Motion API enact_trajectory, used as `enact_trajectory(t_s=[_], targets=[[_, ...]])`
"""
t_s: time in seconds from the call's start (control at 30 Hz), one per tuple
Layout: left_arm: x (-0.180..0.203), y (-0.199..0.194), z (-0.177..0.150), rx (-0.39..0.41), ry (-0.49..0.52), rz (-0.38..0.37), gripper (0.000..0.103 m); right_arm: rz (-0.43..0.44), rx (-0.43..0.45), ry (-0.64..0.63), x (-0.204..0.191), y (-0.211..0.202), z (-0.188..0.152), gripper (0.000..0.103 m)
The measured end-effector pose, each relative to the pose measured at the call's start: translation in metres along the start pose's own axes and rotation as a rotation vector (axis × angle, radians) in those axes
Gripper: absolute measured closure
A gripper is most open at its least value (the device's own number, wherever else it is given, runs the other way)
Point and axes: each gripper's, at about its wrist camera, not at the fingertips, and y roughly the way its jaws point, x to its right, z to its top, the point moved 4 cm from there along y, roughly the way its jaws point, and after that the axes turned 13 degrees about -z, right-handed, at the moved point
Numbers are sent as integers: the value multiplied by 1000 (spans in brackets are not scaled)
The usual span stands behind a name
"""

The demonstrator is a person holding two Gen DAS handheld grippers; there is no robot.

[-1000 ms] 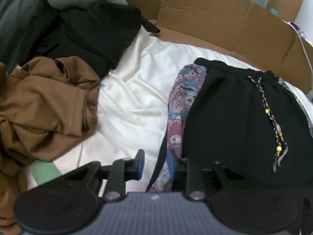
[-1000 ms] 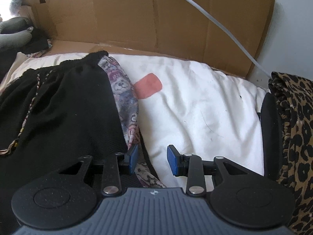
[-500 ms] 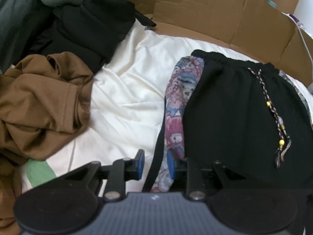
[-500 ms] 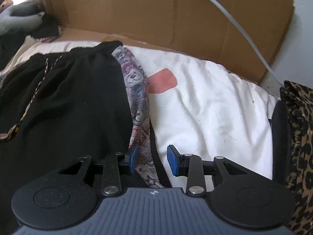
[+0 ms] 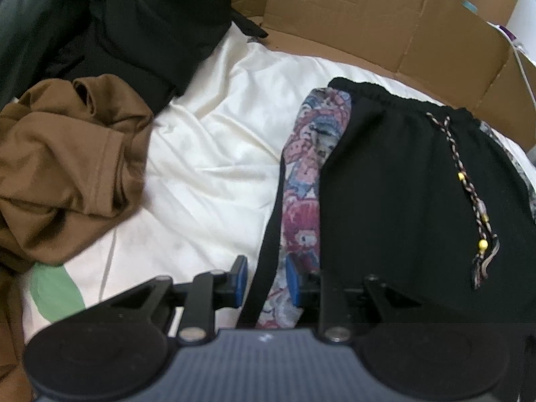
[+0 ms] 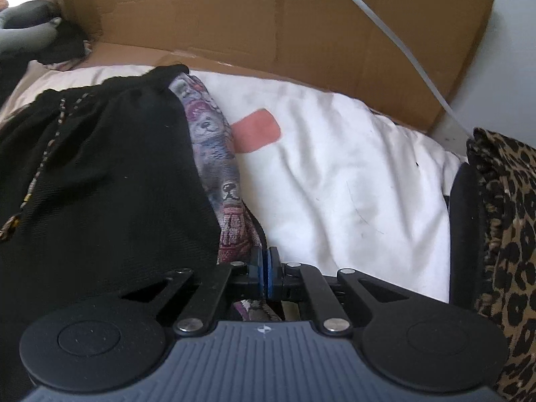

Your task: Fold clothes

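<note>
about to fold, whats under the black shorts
A bear-print garment pokes out along both sides beneath the black shorts; its middle is covered. Under both lies a white sheet.

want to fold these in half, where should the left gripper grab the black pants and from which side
Grip the black pants at their left side seam, on the patterned side stripe. Come in low from the near side: that edge lies flat on the sheet and already runs between the open left gripper fingers.
</note>
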Motion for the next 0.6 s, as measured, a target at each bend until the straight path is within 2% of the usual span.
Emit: enact_trajectory(t_s=[0.2, 0.37, 0.5, 0.6], targets=[[0, -1, -4, 25, -30, -7, 75, -21, -3, -35, -8, 6, -2, 103], [0, 0, -4, 22, -5, -1, 72, -27, -3, -41, -10, 8, -3, 103], [-2, 1, -2, 22, -24, -5, 72, -33, -1, -43, -11, 9, -4, 103], [1, 1, -3, 18, 5, -1, 73, -33, 2, -41, -12, 8, -5, 103]])
